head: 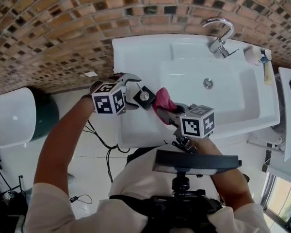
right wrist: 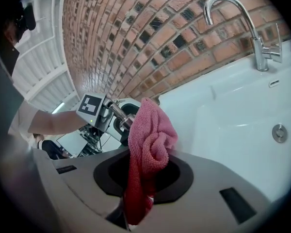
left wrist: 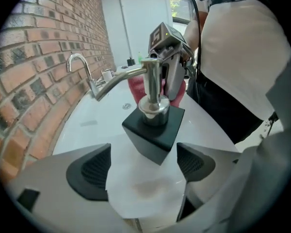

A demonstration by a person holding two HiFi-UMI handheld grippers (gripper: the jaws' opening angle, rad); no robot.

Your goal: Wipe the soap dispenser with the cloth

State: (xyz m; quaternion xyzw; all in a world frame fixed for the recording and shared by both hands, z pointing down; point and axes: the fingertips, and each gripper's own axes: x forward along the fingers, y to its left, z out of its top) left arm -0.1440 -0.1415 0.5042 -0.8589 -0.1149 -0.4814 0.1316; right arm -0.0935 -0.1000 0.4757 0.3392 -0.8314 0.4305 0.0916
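Note:
A black square soap dispenser (left wrist: 153, 130) with a chrome pump stands on the white sink ledge (left wrist: 87, 125); in the head view the dispenser (head: 144, 96) is near the sink's left front corner. My left gripper (left wrist: 140, 165) is open, its pads (left wrist: 89, 171) either side of and just short of the dispenser, not touching it. In the head view the left gripper (head: 135, 93) reaches in from the left. My right gripper (right wrist: 143, 176) is shut on a pink cloth (right wrist: 151, 137). The bunched cloth (head: 164, 101) hangs right beside the dispenser; whether it touches I cannot tell.
A white basin (head: 242, 106) with a drain (head: 208, 83) and a chrome faucet (head: 220, 33) lies to the right, against a brick wall (head: 53, 28). Small items (head: 258, 55) sit at the sink's far right corner. A white round bin (head: 12, 115) and cables (head: 99, 140) are on the floor at left.

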